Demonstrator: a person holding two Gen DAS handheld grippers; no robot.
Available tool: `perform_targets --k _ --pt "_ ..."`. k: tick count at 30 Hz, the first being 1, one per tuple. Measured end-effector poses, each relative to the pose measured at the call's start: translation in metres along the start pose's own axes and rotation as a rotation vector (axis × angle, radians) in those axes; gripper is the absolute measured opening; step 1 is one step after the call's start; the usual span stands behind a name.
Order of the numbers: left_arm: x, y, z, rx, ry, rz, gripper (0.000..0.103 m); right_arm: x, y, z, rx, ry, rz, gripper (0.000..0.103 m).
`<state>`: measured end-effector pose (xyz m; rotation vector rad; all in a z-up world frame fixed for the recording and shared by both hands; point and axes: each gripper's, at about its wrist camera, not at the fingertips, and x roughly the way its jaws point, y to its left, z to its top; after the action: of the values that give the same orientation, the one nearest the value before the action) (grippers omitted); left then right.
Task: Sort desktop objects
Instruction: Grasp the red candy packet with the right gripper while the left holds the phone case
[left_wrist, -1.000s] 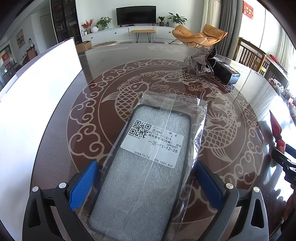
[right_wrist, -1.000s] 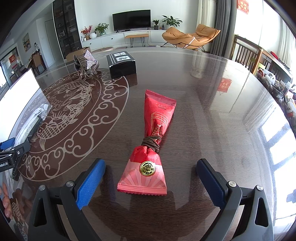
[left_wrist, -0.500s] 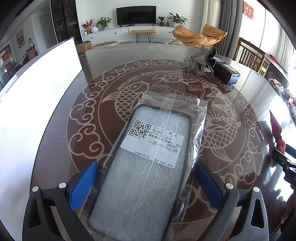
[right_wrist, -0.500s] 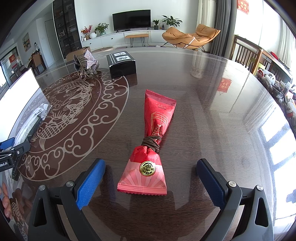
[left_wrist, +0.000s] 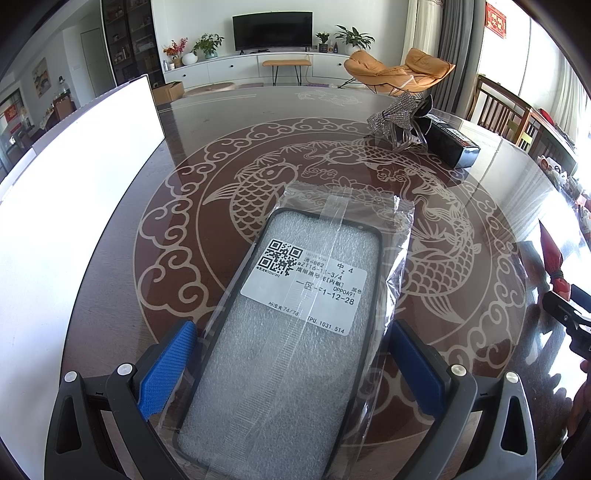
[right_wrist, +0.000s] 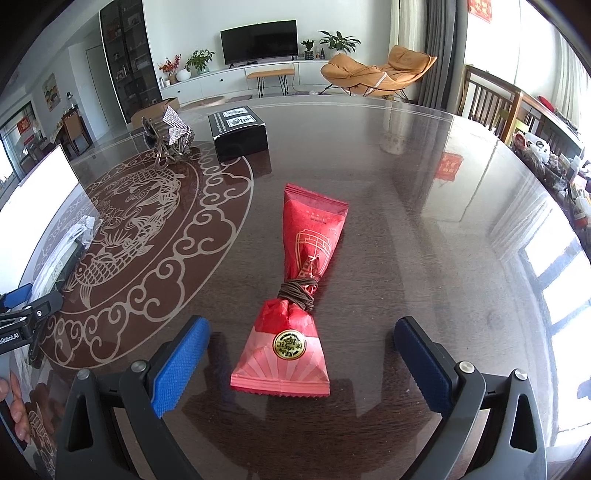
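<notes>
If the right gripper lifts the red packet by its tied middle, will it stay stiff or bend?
The red packet will probably droop: thin crinkled wrapper, pinched by cord. Likely light. It lies flat, so it should not roll.

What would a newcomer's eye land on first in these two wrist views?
In the left wrist view, the black phone case in a clear plastic bag with a white QR label lies between the left gripper's open jaws, over the table's pale carp inlay. In the right view, the red foil snack packet tied with brown cord lies between the right gripper's open jaws.
</notes>
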<state>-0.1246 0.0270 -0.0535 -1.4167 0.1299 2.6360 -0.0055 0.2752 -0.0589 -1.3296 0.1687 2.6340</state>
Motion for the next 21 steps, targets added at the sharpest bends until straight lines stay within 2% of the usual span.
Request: perform_targets --k 4,6,8,9,11,17,21 --pt "0.0 0.0 0.0 0.0 0.0 0.0 0.103 0.006 0.004 0.007 -0.019 0.003 -0.02 0.098" --pt "0.0 0.0 0.0 0.0 0.0 0.0 0.103 0.004 0.006 0.011 -0.031 -0.019 -0.014 0.068" --pt "0.0 0.0 0.0 0.0 0.0 0.0 0.103 0.003 0.01 0.016 -0.05 -0.016 -0.005 0.048" --pt "0.0 0.0 0.0 0.0 0.0 0.0 0.103 0.003 0.013 0.018 -0.056 -0.009 0.0 0.039" --pt "0.001 0.0 0.0 0.0 -0.001 0.0 0.103 0.001 0.021 0.017 -0.071 -0.004 0.009 0.032" --pt "0.001 -0.001 0.0 0.0 -0.001 0.0 0.103 -0.02 0.065 -0.014 -0.162 -0.024 0.152 0.031" --pt "0.002 -0.001 -0.001 0.001 -0.001 0.0 0.103 -0.031 0.078 -0.033 -0.185 -0.05 0.171 0.032"
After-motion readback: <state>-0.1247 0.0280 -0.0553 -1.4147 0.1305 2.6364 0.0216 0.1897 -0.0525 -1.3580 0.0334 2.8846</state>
